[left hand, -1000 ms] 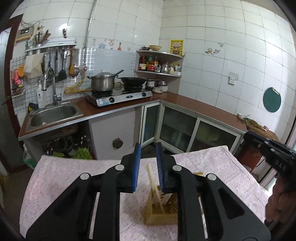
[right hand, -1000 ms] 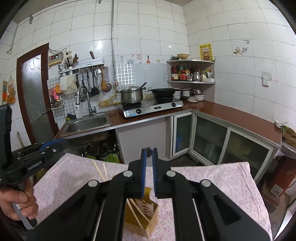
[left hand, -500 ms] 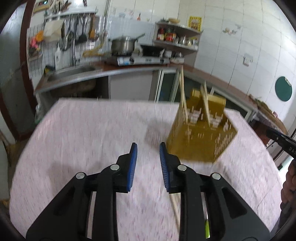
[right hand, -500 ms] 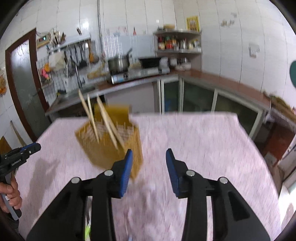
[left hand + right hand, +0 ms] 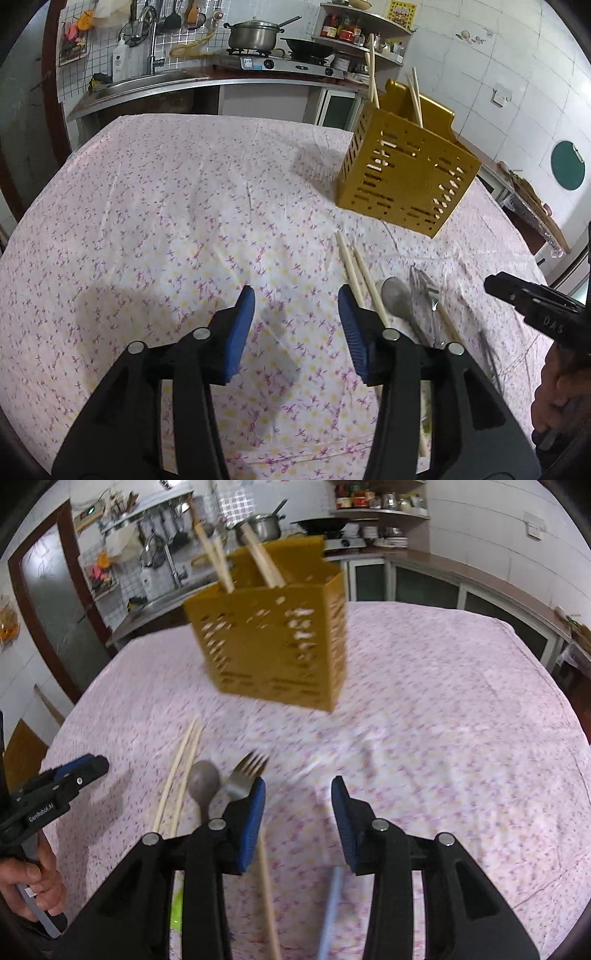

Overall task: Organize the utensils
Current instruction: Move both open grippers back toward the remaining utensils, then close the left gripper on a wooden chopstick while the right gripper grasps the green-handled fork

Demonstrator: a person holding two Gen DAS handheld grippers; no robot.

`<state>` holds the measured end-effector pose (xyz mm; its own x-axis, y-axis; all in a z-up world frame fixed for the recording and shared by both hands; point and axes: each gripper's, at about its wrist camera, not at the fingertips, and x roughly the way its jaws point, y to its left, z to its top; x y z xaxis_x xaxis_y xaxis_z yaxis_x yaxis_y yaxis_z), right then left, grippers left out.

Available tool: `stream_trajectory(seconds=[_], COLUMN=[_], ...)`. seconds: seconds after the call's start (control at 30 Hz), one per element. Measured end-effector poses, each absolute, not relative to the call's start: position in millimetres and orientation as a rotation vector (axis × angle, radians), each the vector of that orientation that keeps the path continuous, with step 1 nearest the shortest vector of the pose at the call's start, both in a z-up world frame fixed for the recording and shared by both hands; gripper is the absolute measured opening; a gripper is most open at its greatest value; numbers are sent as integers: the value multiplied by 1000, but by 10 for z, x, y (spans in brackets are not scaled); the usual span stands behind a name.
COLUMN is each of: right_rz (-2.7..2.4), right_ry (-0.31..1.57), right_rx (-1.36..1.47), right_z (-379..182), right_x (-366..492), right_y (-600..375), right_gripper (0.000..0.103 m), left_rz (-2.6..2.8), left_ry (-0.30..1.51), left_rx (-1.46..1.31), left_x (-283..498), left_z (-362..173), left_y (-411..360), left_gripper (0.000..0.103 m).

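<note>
Tools [image 5: 296, 308] now spread; fork tines [image 5: 248, 768] right-view only.

perforated plastic holder [image 5: 402, 177], wooden chopsticks [image 5: 360, 277], cotton tablecloth [image 5: 166, 206]

Both wrist views look down-forward, close over table; both share yellow caddy [image 5: 406, 177] [image 5: 273, 642].

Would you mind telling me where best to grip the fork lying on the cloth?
Probably its handle, from above, jaws across its width. The fork lies flat, tines toward the holder, beside the spoon; the right gripper, open, covers the handle.
</note>
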<state>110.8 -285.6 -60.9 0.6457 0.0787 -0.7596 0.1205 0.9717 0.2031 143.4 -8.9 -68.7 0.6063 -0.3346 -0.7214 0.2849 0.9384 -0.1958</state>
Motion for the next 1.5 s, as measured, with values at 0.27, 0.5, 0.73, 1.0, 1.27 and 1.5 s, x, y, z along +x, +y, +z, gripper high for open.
stream_trajectory(seconds=[0.27,0.5,0.73,1.0,1.27,1.5], right_rz=[3,-4,-9,6,-13,-43], right_ry=[926,978,1004,993,989,1029], right_rx=[267,280,267,242,209,233], right_z=[-746,-915,-1007,-934,-880,-976], right_x=[1339,1541,1678,1734,1741,1748], right_y=[-2588,-2459,-2409,-2452,-2671,-2949], right_gripper=[38,38,33,26,25,25], left_rz=[-368,-383,-401,-431,-431,-430], left_ry=[862,874,883,932,953,969], left_rx=[-46,-34,-23,4,40,70], left_x=[1486,1595,1702,1864,2040,2084], left_z=[-717,-752,-773,-871,-881,-927], left_y=[-71,-97,-220,-498,-743,-880], left_gripper=[51,51,51,51,51,51])
